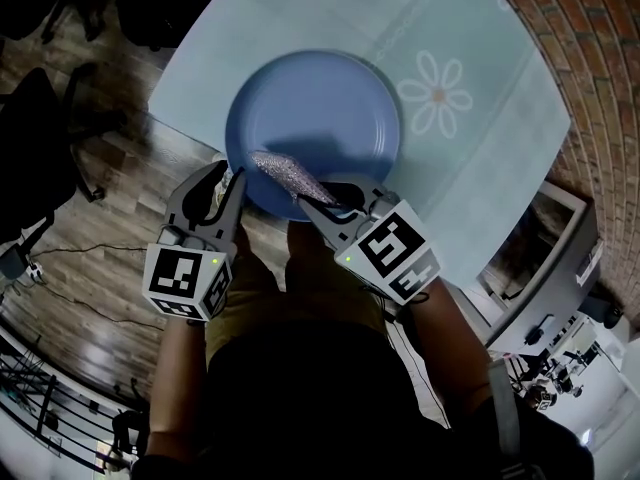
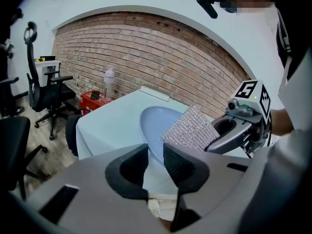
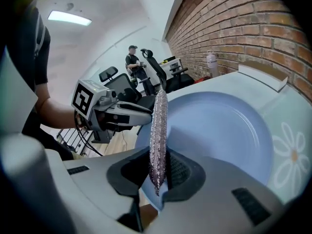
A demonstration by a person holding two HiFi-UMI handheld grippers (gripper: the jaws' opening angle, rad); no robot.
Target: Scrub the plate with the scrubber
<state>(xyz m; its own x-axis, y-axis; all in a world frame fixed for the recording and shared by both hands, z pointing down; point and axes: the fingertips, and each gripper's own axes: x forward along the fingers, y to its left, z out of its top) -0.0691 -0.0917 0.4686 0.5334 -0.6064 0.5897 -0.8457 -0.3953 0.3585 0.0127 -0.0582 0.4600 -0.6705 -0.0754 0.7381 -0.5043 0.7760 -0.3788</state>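
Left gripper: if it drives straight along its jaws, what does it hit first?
Most likely the near rim of the blue plate, just ahead of the open jaws of the left gripper. The scrubber lies further on, to the right. Depth is unclear.

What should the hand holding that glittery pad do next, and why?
Probably tilt the scrubber flat and press it onto the plate: the right gripper pinches it on edge over the plate's near side, and whether it touches is unclear.
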